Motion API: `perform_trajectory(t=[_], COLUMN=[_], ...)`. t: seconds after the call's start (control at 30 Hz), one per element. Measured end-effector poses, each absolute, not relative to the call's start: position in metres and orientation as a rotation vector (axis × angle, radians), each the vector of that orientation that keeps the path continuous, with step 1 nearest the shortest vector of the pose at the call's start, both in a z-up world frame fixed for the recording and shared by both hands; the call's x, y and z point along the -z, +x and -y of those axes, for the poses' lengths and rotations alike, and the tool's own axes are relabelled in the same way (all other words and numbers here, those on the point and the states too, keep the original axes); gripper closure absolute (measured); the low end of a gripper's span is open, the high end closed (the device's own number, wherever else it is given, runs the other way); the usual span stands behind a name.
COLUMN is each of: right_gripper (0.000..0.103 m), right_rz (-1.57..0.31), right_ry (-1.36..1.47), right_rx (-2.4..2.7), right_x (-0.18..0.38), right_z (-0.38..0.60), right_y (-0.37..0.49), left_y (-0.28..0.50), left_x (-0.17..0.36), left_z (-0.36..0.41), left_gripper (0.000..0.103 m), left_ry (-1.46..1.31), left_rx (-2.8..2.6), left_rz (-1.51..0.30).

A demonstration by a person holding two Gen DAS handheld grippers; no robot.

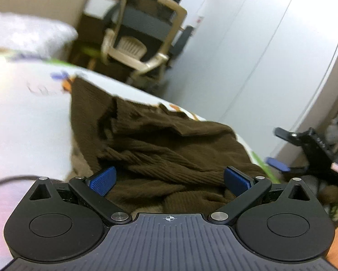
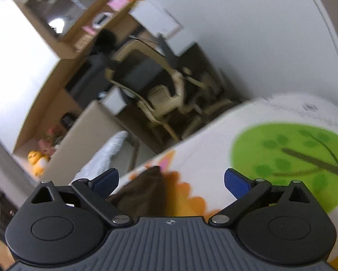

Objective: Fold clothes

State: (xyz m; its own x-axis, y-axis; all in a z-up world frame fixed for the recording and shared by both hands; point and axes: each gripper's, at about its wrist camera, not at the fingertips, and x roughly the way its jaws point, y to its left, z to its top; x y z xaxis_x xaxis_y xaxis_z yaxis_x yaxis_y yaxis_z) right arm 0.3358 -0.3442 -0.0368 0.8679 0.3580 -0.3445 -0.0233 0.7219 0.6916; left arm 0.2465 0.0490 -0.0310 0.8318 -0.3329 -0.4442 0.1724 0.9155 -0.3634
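A dark brown ribbed knit garment (image 1: 155, 144) lies bunched on a white bed sheet (image 1: 28, 122) printed with colourful shapes. My left gripper (image 1: 170, 181) is open just above the garment's near folds, its blue pads (image 1: 103, 180) spread wide with nothing between them. In the right wrist view, my right gripper (image 2: 171, 184) is open and empty over the sheet (image 2: 214, 149); a corner of the brown garment (image 2: 144, 192) shows between its fingers, close under the left pad (image 2: 106, 181). The right gripper also shows in the left wrist view (image 1: 304, 155), off the garment's right side.
A beige office chair (image 1: 141, 33) stands beyond the bed, beside a desk; the chair also shows in the right wrist view (image 2: 155, 90). A white wall (image 1: 259, 45) runs on the right. A pillow (image 1: 26, 31) lies at the far left. A shelf (image 2: 83, 18) hangs above the desk.
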Motion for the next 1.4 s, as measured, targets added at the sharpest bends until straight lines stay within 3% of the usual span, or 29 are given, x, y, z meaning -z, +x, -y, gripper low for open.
perform_trajectory(t=[0.13,0.3,0.57,0.67,0.7,0.73,0.83,1.0,1.17,1.33,1.4], right_gripper=[0.000,0.000,0.000,0.000,0.000,0.000,0.000,0.000,0.000,0.000,0.001], right_rz=[-0.515,-0.523,-0.537,-0.540,-0.540,-0.540,-0.540,-0.542,-0.564,-0.584,-0.597], right_ry=[0.731,0.717,0.702,0.695,0.694,0.695,0.697,0.699,0.695,0.663,0.624], right_rx=[-0.213,-0.215,-0.209,-0.210,-0.210,-0.211,-0.212,-0.210,-0.219,-0.245,-0.242], right_x=[0.041,0.041,0.041,0.041,0.041,0.042,0.042,0.043,0.042,0.039,0.033], right_z=[0.340,0.336,0.329,0.328,0.328,0.328,0.328,0.328,0.327,0.324,0.319], right_y=[0.343,0.343,0.347,0.347,0.347,0.348,0.348,0.348,0.350,0.351,0.351], left_y=[0.234,0.269,0.303,0.305,0.306,0.306,0.305,0.313,0.313,0.310,0.310], left_x=[0.008,0.007,0.025,0.022,0.018,0.013,-0.002,0.011,0.022,-0.003,-0.009], left_z=[-0.031,-0.041,-0.045,-0.028,-0.025,-0.023,-0.020,-0.023,-0.039,-0.072,-0.090], left_gripper=[0.000,0.000,0.017,0.041,0.066,0.074,0.080,0.080,0.058,0.026,0.023], left_ry=[-0.129,-0.083,-0.095,0.035,0.059,0.068,0.084,0.177,0.138,-0.083,-0.190], left_rx=[0.175,0.084,0.092,0.083,0.082,0.084,0.081,0.009,-0.005,0.043,0.073], left_rz=[-0.407,-0.492,-0.610,-0.611,-0.600,-0.587,-0.531,-0.552,-0.609,-0.676,-0.704])
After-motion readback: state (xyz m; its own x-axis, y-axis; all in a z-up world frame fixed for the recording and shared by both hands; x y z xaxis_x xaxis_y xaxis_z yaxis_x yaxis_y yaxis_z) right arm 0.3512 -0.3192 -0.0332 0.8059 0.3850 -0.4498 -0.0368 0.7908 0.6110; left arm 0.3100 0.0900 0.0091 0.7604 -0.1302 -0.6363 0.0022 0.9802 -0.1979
